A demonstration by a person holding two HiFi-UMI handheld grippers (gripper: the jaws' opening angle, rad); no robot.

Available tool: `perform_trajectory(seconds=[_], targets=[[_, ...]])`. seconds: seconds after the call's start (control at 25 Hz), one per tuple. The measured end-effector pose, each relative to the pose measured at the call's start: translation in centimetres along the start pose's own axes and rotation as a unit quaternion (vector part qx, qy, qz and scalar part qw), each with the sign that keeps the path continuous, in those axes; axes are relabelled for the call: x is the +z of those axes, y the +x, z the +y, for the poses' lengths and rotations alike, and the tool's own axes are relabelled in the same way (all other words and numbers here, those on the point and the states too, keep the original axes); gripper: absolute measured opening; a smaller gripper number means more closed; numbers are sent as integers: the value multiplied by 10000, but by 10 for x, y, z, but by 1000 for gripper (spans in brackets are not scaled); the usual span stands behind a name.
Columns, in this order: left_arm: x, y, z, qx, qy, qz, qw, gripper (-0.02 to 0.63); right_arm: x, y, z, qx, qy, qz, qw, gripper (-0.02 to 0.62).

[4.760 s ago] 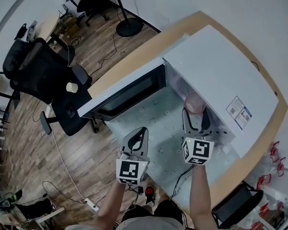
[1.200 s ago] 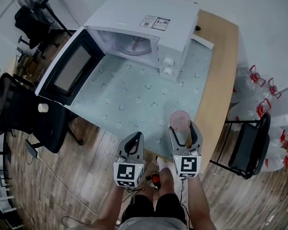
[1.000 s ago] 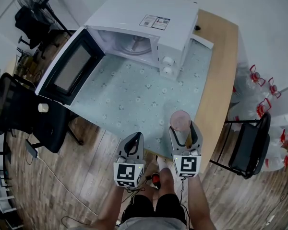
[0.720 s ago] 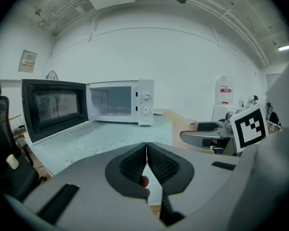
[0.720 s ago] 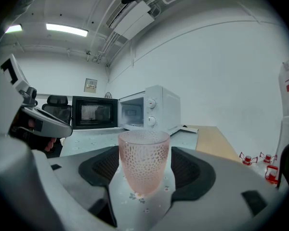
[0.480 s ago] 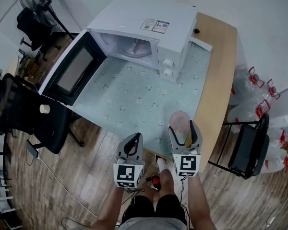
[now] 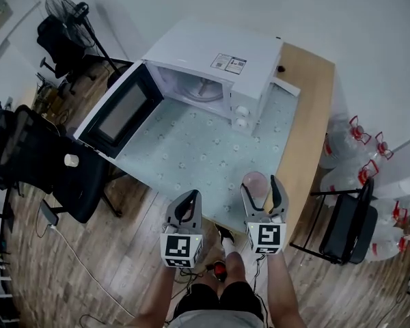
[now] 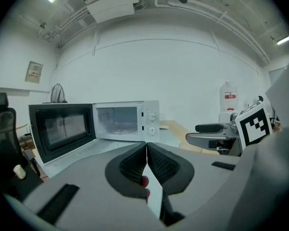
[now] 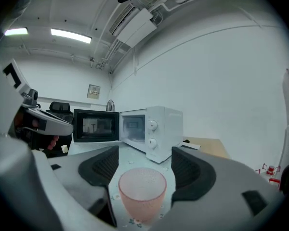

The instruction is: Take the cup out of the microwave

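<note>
A translucent pink cup (image 7: 255, 182) stands upright on the patterned table mat (image 7: 198, 149), near the table's front right corner. My right gripper (image 7: 261, 183) is open, its jaws spread on either side of the cup without gripping it; the right gripper view shows the cup (image 9: 141, 194) between the pads (image 9: 105, 166). My left gripper (image 7: 188, 198) hovers off the table's front edge, shut and empty, its jaws pressed together in the left gripper view (image 8: 146, 150). The white microwave (image 7: 219, 53) stands at the back, its door (image 7: 119, 111) swung wide open and its cavity empty.
The wooden table edge (image 7: 311, 115) runs along the right. A black office chair (image 7: 34, 156) and a fan (image 7: 68, 12) stand to the left. Water bottles (image 7: 359, 149) and a black chair (image 7: 345, 227) sit to the right of the table.
Since 4.8 s ago the cup has come out of the microwave to the table's front right. In the last half second my right jaws have spread off the cup. The head view shifted.
</note>
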State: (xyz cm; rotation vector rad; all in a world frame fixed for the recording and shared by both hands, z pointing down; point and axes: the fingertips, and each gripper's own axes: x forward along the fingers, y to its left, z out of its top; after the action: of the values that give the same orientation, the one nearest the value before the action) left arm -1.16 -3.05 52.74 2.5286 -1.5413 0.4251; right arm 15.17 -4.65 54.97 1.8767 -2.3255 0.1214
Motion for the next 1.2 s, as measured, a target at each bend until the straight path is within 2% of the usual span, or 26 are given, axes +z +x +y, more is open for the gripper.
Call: perform_trajectory(seconds=[0.36, 0.6, 0.96, 1.2], targets=[[62, -31, 25, 429, -27, -379, 9984, 25, 73, -3, 17, 322, -108, -370, 9987, 327], [97, -60, 45, 811, 5, -593, 9949, 25, 117, -6, 42, 707, -90, -543, 9960, 261], [113, -99, 74, 1380, -113, -627, 9884, 25, 146, -7, 94, 1358, -118, -596, 9889, 205], [116, -120, 83, 1586, -174, -616, 9853, 25, 158, -10, 117, 1619, -215, -623, 9846, 150]])
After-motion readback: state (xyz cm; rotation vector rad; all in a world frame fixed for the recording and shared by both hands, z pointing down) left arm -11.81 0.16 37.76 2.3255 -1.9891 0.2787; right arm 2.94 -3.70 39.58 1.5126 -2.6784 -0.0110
